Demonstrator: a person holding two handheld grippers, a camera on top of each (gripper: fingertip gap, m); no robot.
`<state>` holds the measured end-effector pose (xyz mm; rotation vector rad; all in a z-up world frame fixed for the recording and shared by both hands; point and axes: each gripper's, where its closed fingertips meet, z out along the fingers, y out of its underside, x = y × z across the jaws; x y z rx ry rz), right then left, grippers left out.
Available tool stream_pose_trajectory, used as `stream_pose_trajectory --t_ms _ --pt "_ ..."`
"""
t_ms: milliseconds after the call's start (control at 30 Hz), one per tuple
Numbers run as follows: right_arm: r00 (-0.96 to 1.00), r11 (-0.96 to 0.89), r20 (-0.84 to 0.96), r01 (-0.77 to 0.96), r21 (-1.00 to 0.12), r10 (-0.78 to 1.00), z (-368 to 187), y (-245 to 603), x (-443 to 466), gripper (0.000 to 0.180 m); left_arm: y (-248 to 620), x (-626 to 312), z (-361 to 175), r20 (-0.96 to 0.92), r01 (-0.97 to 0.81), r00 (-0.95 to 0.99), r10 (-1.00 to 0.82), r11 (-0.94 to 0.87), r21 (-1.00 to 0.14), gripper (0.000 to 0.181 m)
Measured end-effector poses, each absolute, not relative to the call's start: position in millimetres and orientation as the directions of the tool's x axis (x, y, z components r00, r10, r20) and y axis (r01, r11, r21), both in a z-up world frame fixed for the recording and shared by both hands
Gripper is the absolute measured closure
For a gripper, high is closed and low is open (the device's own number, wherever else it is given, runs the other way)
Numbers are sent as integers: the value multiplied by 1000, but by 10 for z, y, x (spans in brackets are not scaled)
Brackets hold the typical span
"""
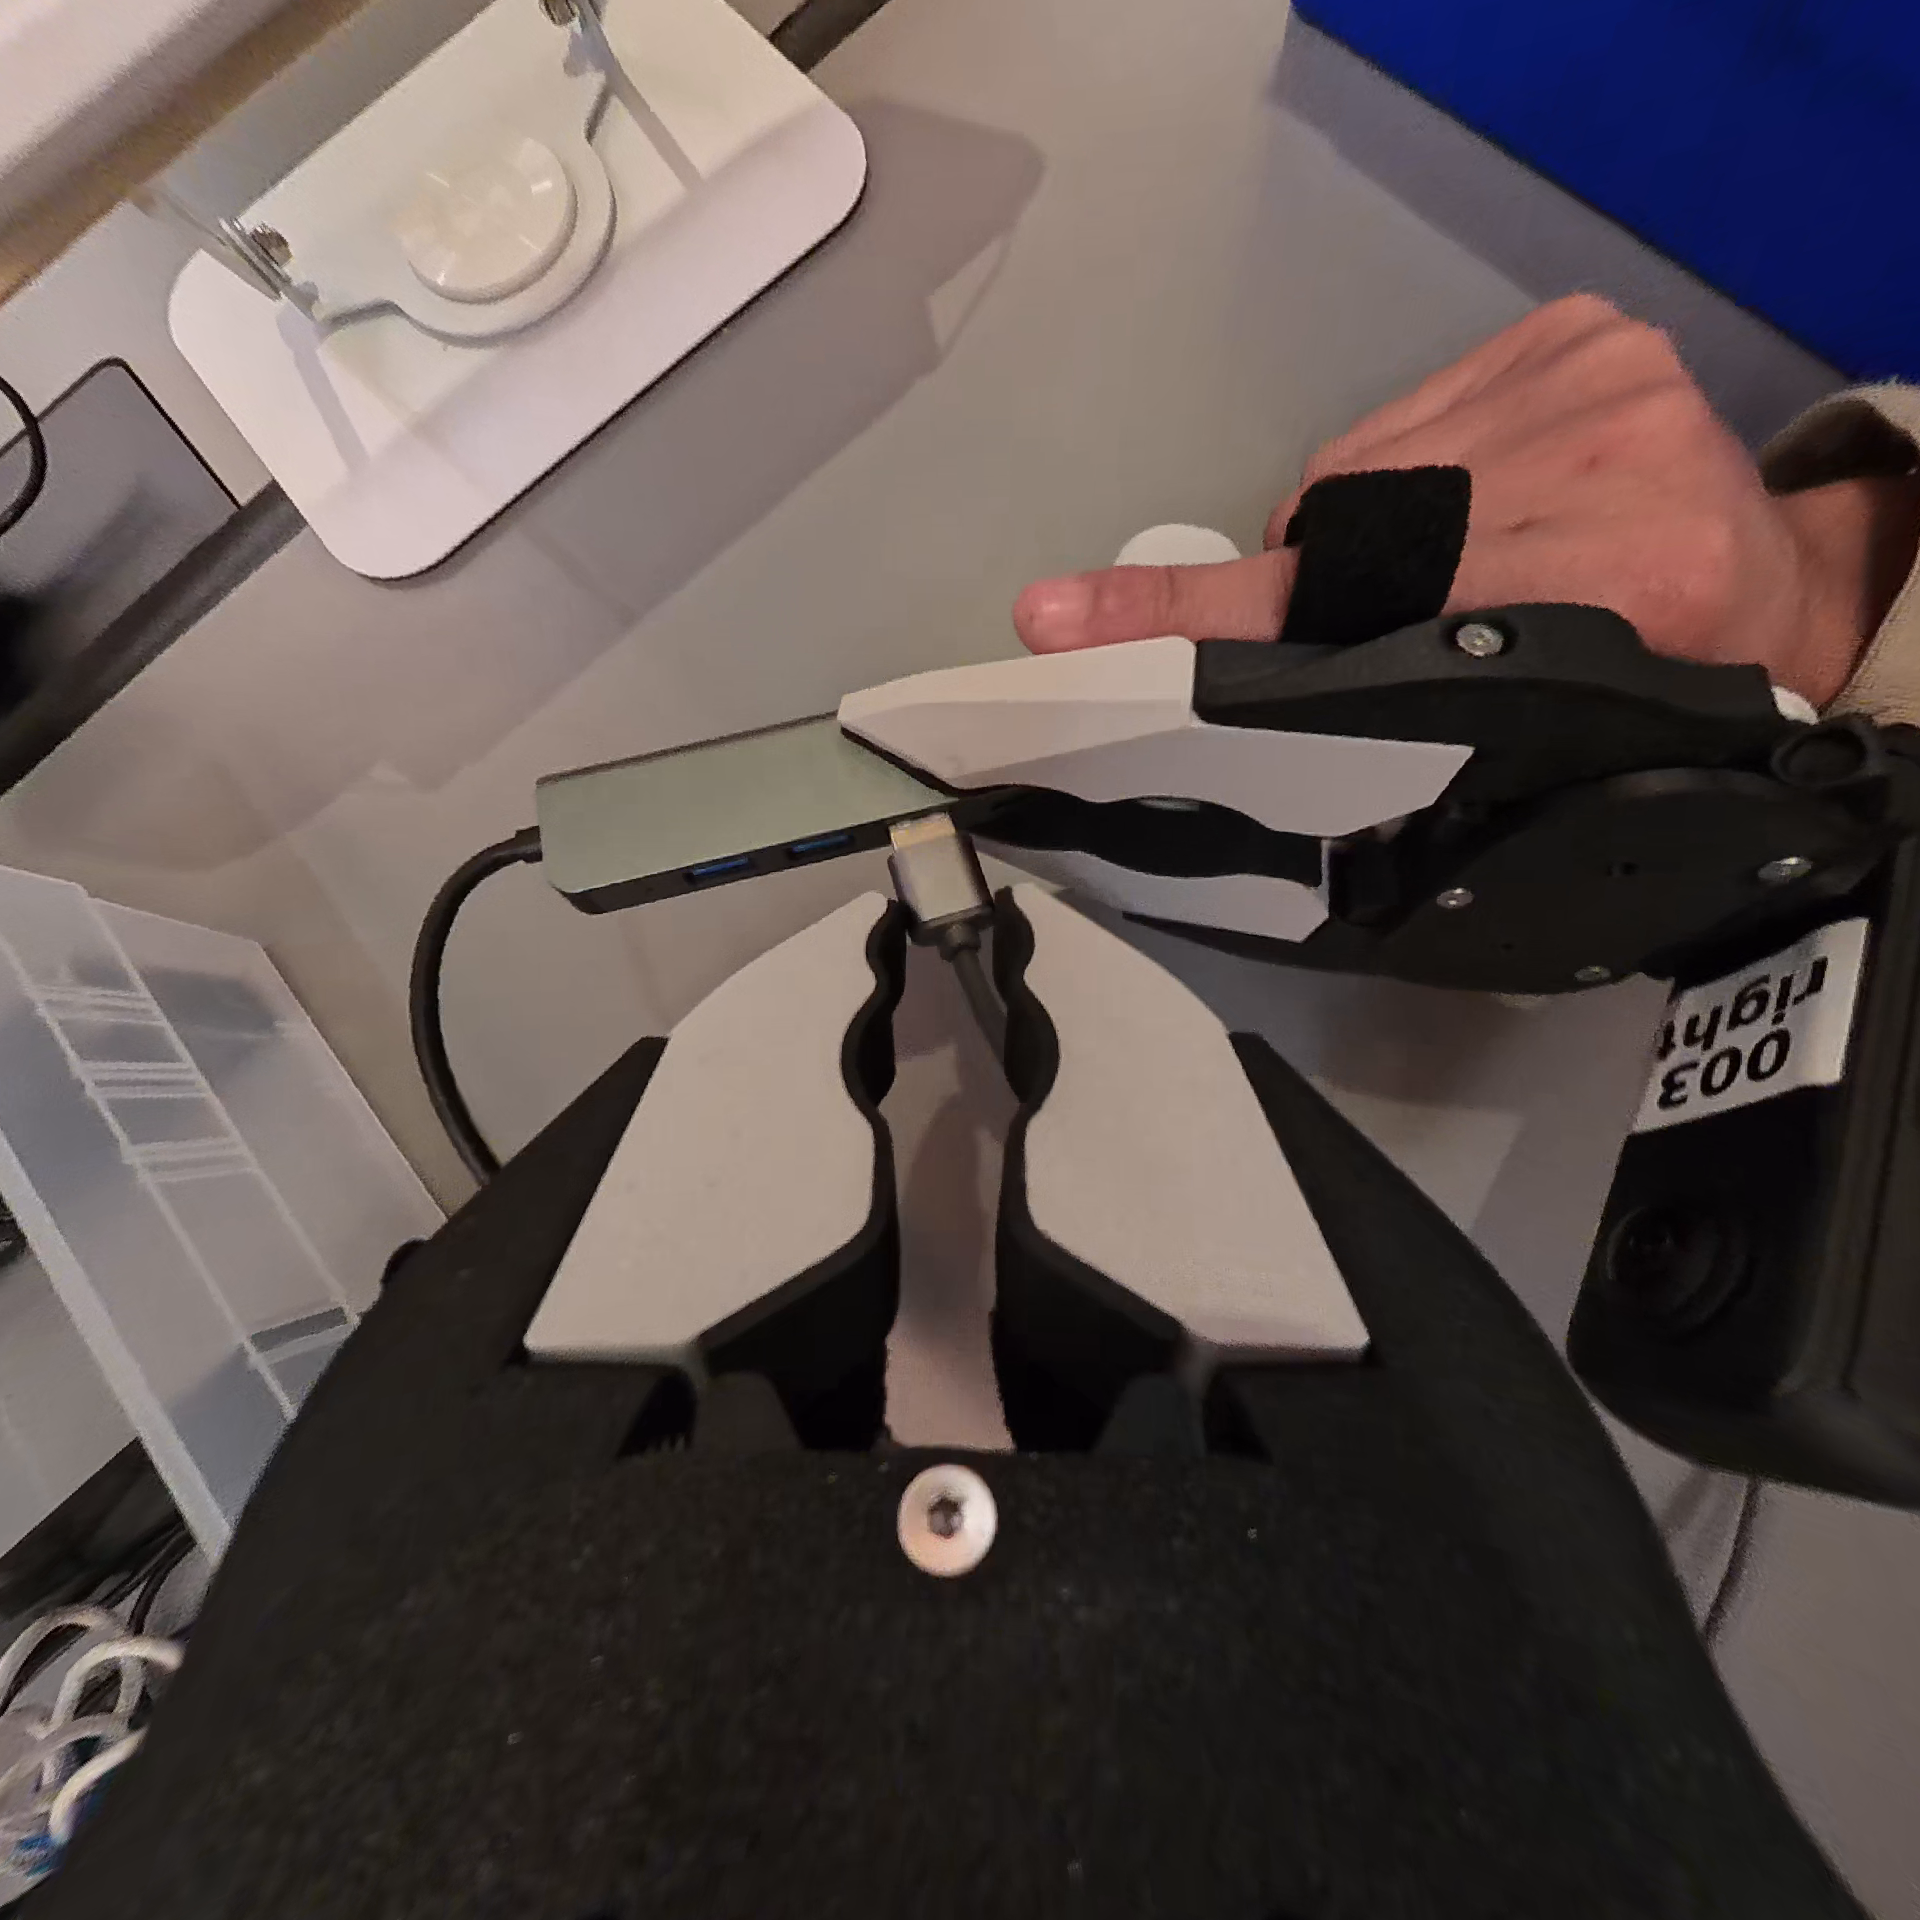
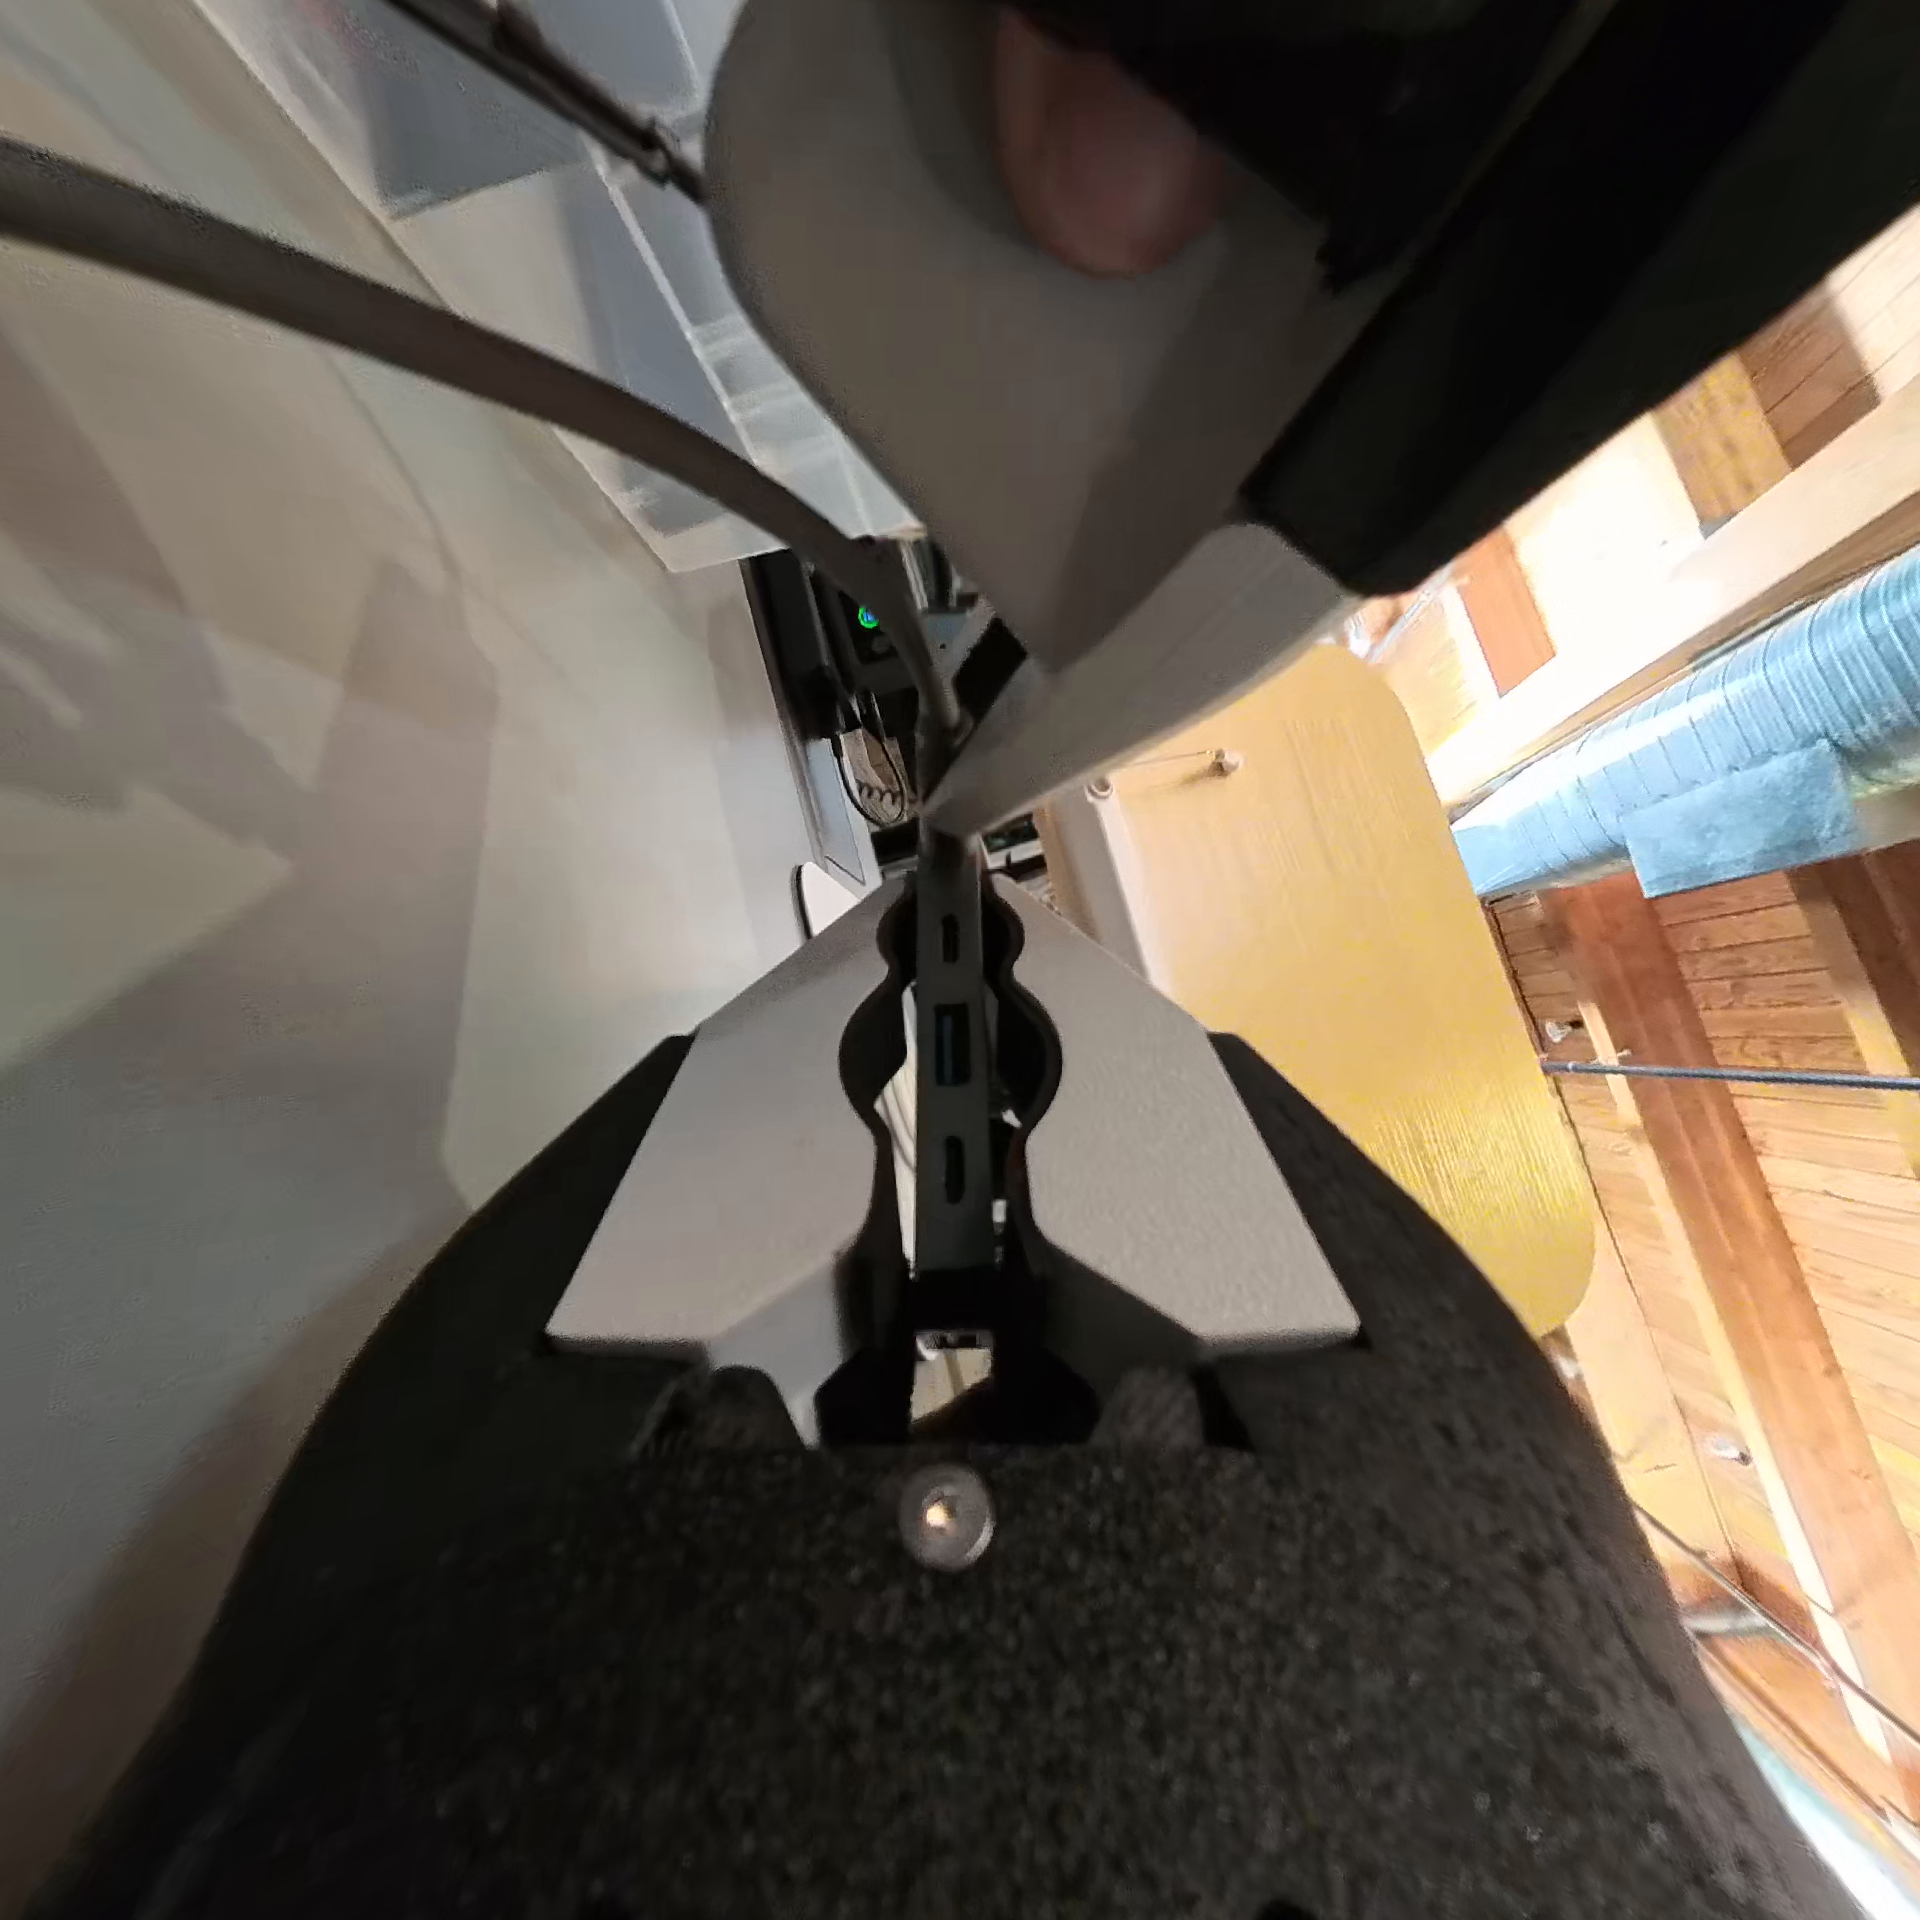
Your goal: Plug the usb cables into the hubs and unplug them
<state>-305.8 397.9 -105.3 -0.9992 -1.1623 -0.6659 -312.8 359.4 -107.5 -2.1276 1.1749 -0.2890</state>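
Observation:
A flat grey USB hub (image 1: 717,810) with blue ports hangs above the table. My right gripper (image 1: 904,790) comes in from the right and is shut on the hub's right end. In the right wrist view the hub (image 2: 951,1101) stands edge-on between that gripper's (image 2: 951,914) pads. My left gripper (image 1: 948,920) is shut on a grey metal USB plug (image 1: 935,878), whose tip meets the hub's front edge at its right port. The plug's dark cable (image 1: 982,1003) runs back between my fingers. The hub's own black cable (image 1: 436,997) loops down at left.
A white stand base (image 1: 499,301) with a round disc sits at the back left. A clear plastic organiser (image 1: 156,1122) stands at the left, a blue panel (image 1: 1662,156) at the back right. A person's hand (image 1: 1507,499) holds the right gripper. Loose white cables (image 1: 62,1704) lie bottom left. Only a small space, under 4 cm, lies between the two pairs of fingers.

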Motion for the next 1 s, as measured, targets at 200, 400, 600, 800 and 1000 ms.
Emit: stream_pose_trajectory --t_ms 200,400,600,800,1000 --pt "297 411 954 865 -288 43 -1026 4003 -3012 172 3616 -3050 -1059 -173 -652 574 -801 -318 -688 165" --pt "302 374 953 881 -290 27 -1004 4036 -3009 172 3663 -3022 -1047 -201 -617 619 -759 -312 -722 165" --pt "326 355 945 882 -311 17 -967 4061 -2977 173 3687 -2966 -1015 -238 -603 631 -738 -274 -749 165" --pt "332 336 943 887 -318 18 -975 4093 -2952 173 3716 -2904 -1038 -122 -511 664 -737 -329 -794 164" --pt "284 382 959 884 -268 17 -1020 4084 -2941 171 3703 -2955 -1084 -117 -531 640 -760 -326 -782 164"
